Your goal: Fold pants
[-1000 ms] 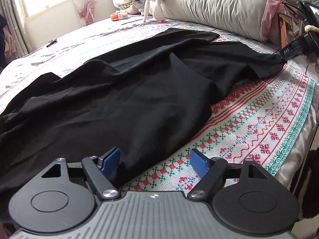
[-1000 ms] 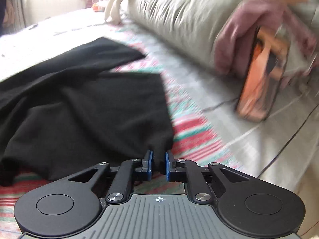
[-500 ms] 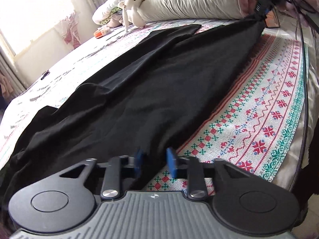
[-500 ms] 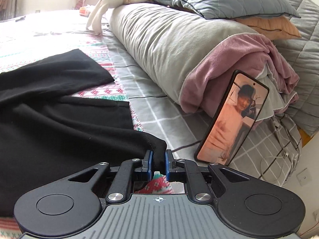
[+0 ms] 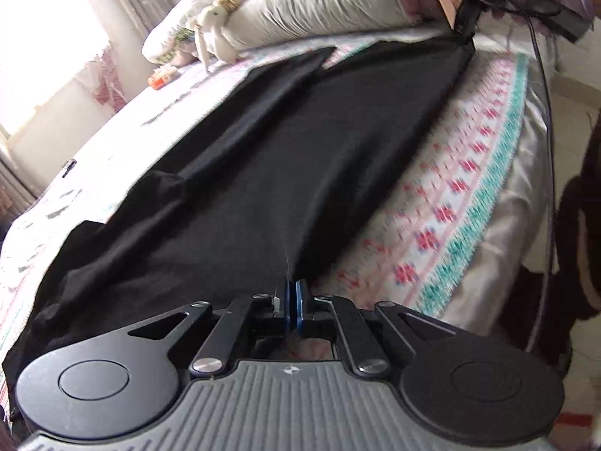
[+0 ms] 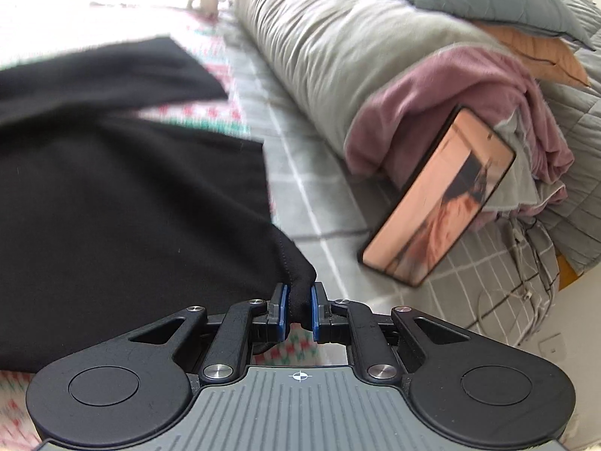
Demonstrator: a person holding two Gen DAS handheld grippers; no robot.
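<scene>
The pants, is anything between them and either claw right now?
No. The left claw is shut on the near edge of the black pants, and the right claw pinches the hem corner; nothing visible intervenes.

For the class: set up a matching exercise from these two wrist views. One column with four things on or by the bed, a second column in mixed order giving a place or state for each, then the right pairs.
Things
1. pants
2. phone
3. stuffed toy
4. left gripper

Place or state
A. propped against the mauve blanket, screen lit
B. lying at the far end of the long grey bolster
C. jaws shut on a black fabric edge
D. stretched out long on the patterned bedspread

Pairs: 1-D, 2-A, 3-B, 4-C
</scene>
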